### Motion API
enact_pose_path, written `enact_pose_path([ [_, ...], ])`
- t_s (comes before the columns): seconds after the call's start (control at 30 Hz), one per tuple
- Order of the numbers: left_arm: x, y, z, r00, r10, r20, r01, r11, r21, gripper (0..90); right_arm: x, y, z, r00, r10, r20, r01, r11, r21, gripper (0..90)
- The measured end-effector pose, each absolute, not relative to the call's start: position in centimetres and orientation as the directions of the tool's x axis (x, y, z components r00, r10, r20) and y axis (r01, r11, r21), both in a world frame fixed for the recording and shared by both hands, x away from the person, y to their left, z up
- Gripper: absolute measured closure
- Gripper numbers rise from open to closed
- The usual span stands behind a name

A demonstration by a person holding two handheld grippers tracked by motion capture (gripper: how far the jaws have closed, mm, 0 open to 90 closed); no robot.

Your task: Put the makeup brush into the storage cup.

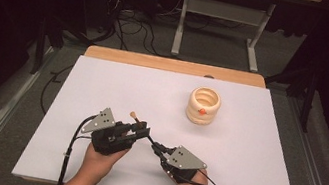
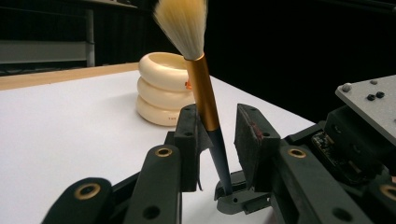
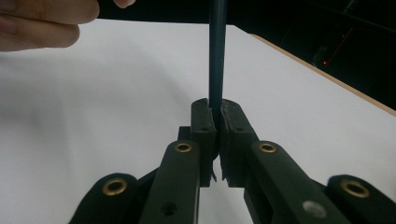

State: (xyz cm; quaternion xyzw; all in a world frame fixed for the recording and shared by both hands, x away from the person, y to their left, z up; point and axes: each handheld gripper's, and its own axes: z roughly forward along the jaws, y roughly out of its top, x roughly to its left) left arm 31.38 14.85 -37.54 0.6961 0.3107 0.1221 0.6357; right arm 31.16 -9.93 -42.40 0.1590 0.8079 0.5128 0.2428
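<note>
The right gripper [image 3: 214, 116] has its fingers clamped on the dark handle of a brush [image 2: 204, 93]. The left gripper [image 2: 219, 135] has the brush between its fingers, which stand a little apart and are not pressing it. Both hold near the bench's [image 1: 102, 87] near edge. A stack of cream rings [image 1: 203, 105] stands toward the far right corner.

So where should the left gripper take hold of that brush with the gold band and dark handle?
Best on the dark handle just under the gold ferrule of the brush, closing from its two sides. The handle is thin and round and stands between the left gripper pads, with a gap at one pad. The right gripper already clamps the handle's lower end, so grip above it, clear of the pale bristles.
</note>
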Motion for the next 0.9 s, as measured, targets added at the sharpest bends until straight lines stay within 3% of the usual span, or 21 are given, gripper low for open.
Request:
enact_pose_path([
  [0.3,31.22,14.91,-37.60,0.784,0.585,-0.210,0.257,0.002,0.966,79.1,31.10,-9.88,-42.46,-0.834,0.502,-0.230,0.008,0.427,0.904,87.7],
  [0.7,31.06,14.71,-37.65,0.802,0.561,-0.207,0.244,0.008,0.970,82.3,31.26,-9.89,-42.49,-0.837,0.497,-0.228,0.005,0.424,0.906,86.3],
  [0.77,31.02,14.71,-37.61,0.802,0.562,-0.204,0.240,0.009,0.971,82.9,31.20,-9.94,-42.41,-0.836,0.502,-0.222,0.015,0.425,0.905,83.7],
  [0.9,31.02,14.75,-37.65,0.799,0.566,-0.201,0.244,0.001,0.970,83.1,31.23,-10.02,-42.24,-0.839,0.504,-0.206,0.016,0.401,0.916,69.3],
])
